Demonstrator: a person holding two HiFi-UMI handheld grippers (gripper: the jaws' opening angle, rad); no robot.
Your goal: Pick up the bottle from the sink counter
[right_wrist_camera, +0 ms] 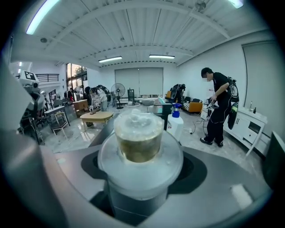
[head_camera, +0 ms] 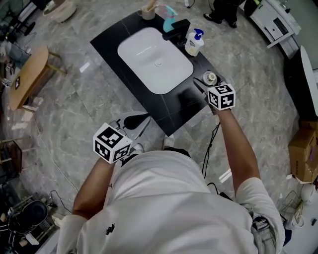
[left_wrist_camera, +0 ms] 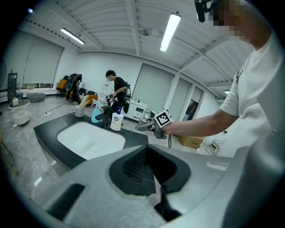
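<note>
My right gripper [head_camera: 211, 82] is shut on a small clear bottle [head_camera: 210, 78] with a wide translucent cap, held over the right front part of the black sink counter [head_camera: 174, 109]. In the right gripper view the bottle [right_wrist_camera: 139, 140] fills the middle, between the two grey jaws of the right gripper [right_wrist_camera: 141, 156], and brownish contents show through its top. From the left gripper view the right gripper [left_wrist_camera: 144, 126] hangs above the counter's corner. The left gripper [head_camera: 141, 120] is off the counter's front edge; in its own view the left gripper [left_wrist_camera: 147, 147] has its tips together and nothing in them.
The white basin [head_camera: 155, 59] is set in the counter. A black faucet [head_camera: 176, 30], a white pump bottle [head_camera: 194, 43], a teal bottle [head_camera: 169, 21] and a cup of brushes [head_camera: 148, 11] stand behind it. A wooden table [head_camera: 27, 74] is at left. A person [right_wrist_camera: 218, 107] stands behind.
</note>
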